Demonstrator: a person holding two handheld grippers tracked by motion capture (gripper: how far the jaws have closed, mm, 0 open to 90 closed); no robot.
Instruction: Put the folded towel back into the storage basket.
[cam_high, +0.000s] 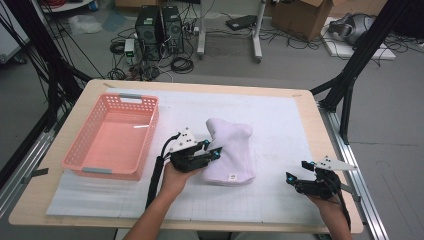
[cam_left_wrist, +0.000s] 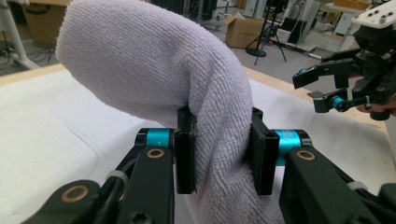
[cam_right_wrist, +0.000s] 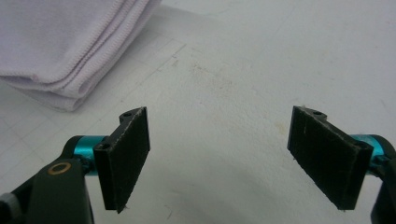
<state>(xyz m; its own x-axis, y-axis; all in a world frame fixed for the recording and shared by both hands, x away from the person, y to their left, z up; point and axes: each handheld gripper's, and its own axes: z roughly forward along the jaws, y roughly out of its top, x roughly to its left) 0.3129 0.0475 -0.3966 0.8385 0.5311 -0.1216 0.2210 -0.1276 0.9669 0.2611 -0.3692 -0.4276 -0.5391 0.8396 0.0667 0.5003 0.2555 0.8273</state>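
White matting covered the table (cam_high: 300, 100), a pink basket (cam_high: 80, 162) at left. Left gripper (cam_left_wrist: 219, 156) was clamped on the folded white towel (cam_high: 227, 150) mid-table — soft, light, limp, so best pinched across a thick fold. Right gripper (cam_right_wrist: 219, 158) stood open, empty.

1 white towel (cam_high: 227, 152), 1 pink basket (cam_high: 75, 162), 2 grippers (cam_high: 212, 152)

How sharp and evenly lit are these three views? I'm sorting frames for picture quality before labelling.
High view: soft and low in detail, even overhead light, a pale glare streak on the floor of the pink basket. Left gripper view: the white towel and left tongs crisp, the room behind softer. Right gripper view: right tongs sharp, the folded towel edge slightly soft, faint shadow on the mat.
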